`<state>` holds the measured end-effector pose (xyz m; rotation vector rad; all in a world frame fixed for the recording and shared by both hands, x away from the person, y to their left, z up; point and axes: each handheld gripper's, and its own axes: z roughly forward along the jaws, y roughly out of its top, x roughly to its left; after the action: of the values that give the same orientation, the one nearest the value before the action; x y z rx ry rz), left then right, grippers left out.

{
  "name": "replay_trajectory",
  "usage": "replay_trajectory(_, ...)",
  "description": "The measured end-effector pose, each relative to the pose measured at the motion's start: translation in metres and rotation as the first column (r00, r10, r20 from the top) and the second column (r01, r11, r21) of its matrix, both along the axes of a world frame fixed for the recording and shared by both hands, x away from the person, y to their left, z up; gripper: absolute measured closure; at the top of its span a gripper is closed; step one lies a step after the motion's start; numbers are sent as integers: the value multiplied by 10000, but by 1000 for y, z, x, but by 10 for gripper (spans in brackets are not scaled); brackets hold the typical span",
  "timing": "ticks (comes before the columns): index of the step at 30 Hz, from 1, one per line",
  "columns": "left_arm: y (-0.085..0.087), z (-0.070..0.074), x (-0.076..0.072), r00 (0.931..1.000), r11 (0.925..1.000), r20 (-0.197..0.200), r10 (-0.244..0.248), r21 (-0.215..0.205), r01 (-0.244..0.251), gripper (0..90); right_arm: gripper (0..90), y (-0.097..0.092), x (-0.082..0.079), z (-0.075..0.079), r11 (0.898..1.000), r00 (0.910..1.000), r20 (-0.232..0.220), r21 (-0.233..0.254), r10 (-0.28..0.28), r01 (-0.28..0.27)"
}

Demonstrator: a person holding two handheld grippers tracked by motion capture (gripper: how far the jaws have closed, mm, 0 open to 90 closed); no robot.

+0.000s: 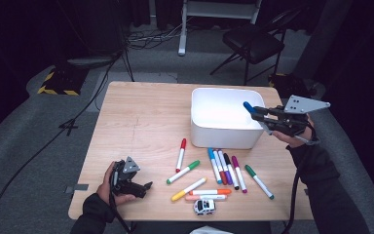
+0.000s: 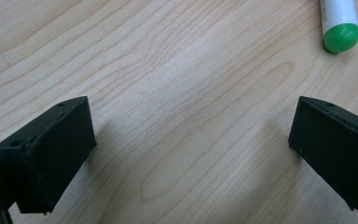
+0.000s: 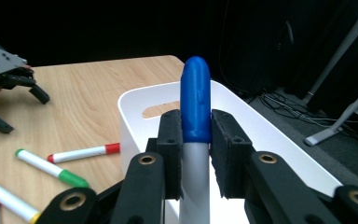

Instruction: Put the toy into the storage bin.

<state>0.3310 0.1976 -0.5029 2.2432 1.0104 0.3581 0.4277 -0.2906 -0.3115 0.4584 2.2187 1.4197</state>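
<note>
Nearest, at the table's front left: left gripper resting low on the wood, jaws spread wide, nothing between them, green-capped marker just beyond. Ahead, loose markers scattered mid-table beside a small toy car. Farther right: right gripper clamped tight on a blue-capped marker, cap poking over the near rim of the white bin

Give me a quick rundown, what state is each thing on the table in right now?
Blue marker: capped, clamped in right gripper, above the bin.
White bin: open, looks empty.
Left gripper: open, holding nothing.
Loose markers: capped, lying flat.
Toy car: on its wheels.
</note>
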Motion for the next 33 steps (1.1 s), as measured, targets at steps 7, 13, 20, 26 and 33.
replay_trajectory(7, 0, 0, 0, 10000, 10000, 8, 3, -2, -3, 6, 751, 4, 16, -2, 9999, 9997, -176, -19, -170, 170)
replay_trajectory(13, 0, 0, 0, 10000, 10000, 37, 10, 0, -10, 6, 751, 13, 34, -9, 9979, 9982, -386, -480, -449, 431)
replay_trajectory(20, 0, 0, 0, 10000, 10000, 25, 13, 1, -13, 6, 750, 21, 51, -19, 9936, 9969, -542, -1006, -570, 514)
replay_trajectory(26, 0, 0, 0, 10000, 10000, 9, -1, 1, 1, 6, 750, 26, 64, -28, 9892, 9940, -820, -1334, -725, 611)
replay_trajectory(33, 0, 0, 0, 10000, 10000, 13, 1, 7, -1, 6, 750, 30, 72, -36, 9821, 9909, -1083, -1786, -795, 592)
